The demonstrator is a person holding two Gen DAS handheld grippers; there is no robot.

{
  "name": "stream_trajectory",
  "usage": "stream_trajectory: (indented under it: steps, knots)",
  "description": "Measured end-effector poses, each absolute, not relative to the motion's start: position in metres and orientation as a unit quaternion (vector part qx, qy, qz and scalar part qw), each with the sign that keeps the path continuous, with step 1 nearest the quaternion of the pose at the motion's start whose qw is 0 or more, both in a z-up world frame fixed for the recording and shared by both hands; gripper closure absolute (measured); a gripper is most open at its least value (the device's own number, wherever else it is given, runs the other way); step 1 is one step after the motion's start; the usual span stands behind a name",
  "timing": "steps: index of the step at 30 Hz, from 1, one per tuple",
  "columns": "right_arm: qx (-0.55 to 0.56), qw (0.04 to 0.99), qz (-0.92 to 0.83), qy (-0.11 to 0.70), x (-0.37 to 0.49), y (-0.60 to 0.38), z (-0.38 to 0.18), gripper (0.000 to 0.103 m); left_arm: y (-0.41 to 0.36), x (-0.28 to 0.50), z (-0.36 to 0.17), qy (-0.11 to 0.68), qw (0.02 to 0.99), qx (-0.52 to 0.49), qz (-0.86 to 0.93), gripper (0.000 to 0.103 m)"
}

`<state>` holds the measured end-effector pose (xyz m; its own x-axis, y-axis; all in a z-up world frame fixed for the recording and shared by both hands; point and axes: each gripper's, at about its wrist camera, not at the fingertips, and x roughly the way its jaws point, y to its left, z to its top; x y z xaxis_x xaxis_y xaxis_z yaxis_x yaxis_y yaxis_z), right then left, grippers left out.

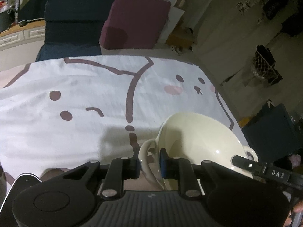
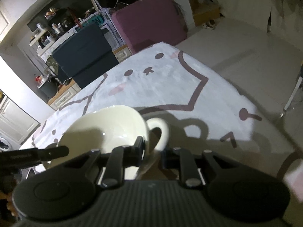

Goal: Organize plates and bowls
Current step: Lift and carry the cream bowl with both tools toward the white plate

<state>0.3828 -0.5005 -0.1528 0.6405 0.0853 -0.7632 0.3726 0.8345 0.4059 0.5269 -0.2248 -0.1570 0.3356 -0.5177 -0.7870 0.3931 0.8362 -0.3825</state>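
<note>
Both grippers are gripping one cream glazed ceramic bowl with two loop handles [image 1: 198,141] above the white cartoon-print cloth [image 1: 66,98]. Left gripper [image 1: 149,162] is pinching, jaws narrow, the bowl wall beside the left loop handle [image 1: 146,151]; right gripper [image 2: 153,155] is pinching likewise beside the right loop handle [image 2: 161,132]. Handle-to-handle axis is running across between the two grippers, so neither is nearer; the bowl is tilting and appears lifted clear, requiring level, matched travel
</note>
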Motion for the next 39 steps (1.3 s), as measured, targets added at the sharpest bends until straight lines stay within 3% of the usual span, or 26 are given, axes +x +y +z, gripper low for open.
stream_trajectory:
  steps: [4,16,32,39]
  knots:
    - [0.322,0.835,-0.067,0.441,0.385,-0.518,-0.163,0.074,-0.225,0.53,-0.159,0.519,0.802,-0.046,-0.291,0.082]
    - [0.324,0.837,-0.054,0.438,0.389,-0.526,-0.162,0.073,-0.234,0.541,-0.155,0.539,0.789,-0.015,-0.294,0.08]
    - [0.261,0.861,-0.044,0.433,0.389,-0.514,-0.151,0.074,-0.227,0.532,-0.154,0.511,0.805,-0.025,-0.302,0.081]
    - [0.252,0.874,-0.041,0.414,0.385,-0.511,-0.137,0.074,-0.219,0.524,-0.13,0.49,0.817,-0.033,-0.3,0.081]
